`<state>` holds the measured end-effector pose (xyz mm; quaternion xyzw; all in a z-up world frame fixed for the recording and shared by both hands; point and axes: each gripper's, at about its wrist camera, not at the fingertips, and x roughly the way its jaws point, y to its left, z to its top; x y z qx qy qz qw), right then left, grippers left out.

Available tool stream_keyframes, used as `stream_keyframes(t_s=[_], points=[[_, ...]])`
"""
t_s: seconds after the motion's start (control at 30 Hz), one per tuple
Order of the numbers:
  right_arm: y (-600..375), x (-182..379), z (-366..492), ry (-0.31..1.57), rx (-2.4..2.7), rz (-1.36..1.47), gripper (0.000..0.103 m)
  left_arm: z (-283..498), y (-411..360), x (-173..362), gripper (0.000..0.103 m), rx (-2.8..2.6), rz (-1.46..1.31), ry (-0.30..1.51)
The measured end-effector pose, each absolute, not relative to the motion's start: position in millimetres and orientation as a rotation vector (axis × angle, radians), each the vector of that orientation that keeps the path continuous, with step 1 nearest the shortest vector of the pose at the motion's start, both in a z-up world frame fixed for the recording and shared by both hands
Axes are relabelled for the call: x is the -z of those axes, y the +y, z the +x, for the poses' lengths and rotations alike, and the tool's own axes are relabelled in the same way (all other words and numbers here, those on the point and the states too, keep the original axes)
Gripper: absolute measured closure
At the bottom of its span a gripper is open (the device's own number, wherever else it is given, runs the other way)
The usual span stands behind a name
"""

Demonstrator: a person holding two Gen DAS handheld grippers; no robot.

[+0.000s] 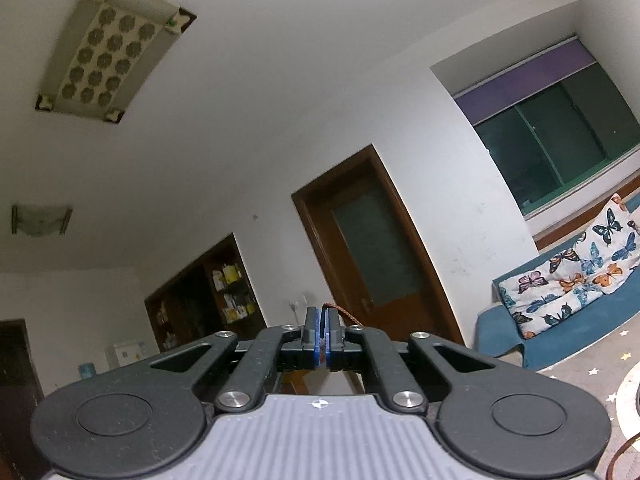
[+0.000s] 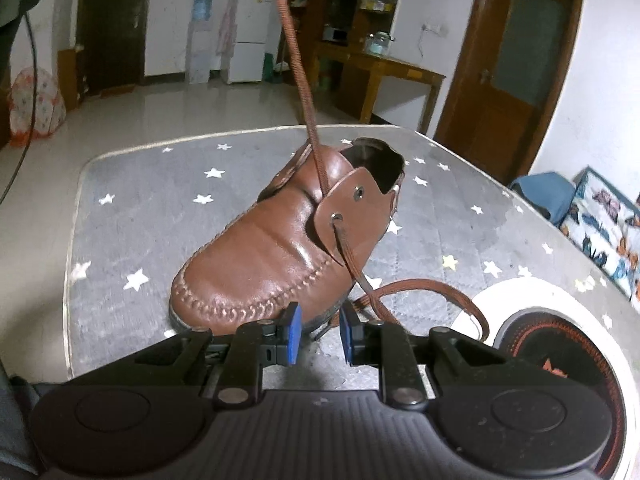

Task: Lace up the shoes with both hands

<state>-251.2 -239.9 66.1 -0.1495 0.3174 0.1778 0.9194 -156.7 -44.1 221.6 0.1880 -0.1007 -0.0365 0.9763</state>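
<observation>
A brown leather shoe [image 2: 276,248] lies on a grey star-patterned mat [image 2: 132,208], toe toward me, in the right wrist view. A brown lace [image 2: 296,64] rises taut from its far eyelet flap up out of the frame. The lace's other end [image 2: 424,286] comes out of the near eyelet and loops on the mat. My right gripper [image 2: 318,334] is open just in front of the shoe's toe side, holding nothing. My left gripper [image 1: 323,334] points up at the ceiling, shut on the brown lace [image 1: 340,312], a short piece showing beside its pads.
A round black-and-orange object on a white disc [image 2: 560,344] sits at the mat's right near corner. A wooden table [image 2: 392,68], a fridge [image 2: 250,32] and doors stand behind. A butterfly-print sofa [image 1: 568,280] lies to the right. A black cable [image 2: 32,60] hangs at the left.
</observation>
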Motion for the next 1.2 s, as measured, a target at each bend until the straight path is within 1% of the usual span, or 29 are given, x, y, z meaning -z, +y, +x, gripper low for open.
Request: stream_keyframes(t_s=[0.13,0.43,0.8,0.97,1.03,1.2], points=[[-244,-64,-249,0.663,-0.345,-0.261,0.084,-158,-39,-218,0.1,0.054,0.384,-0.203],[-243,-76,-237,0.594,-0.327,-0.093,0.084,-161,-41,-212,0.1,0.042,0.391,-0.209],[-237,-68,-215,0.568,-0.271,0.104,0.084,-158,-29,-210,0.1,0.024,0.358,-0.181],[-246,-66,-214,0.539,-0.216,0.196,0.086,-156,-23,-209,0.1,0.014,0.343,-0.169],[-247,-66,-217,0.522,-0.198,0.197,0.09,-155,-21,-209,0.1,0.01,0.337,-0.165],[-252,-67,-221,0.504,-0.169,0.221,0.092,-151,-15,-203,0.1,-0.015,0.324,-0.14]])
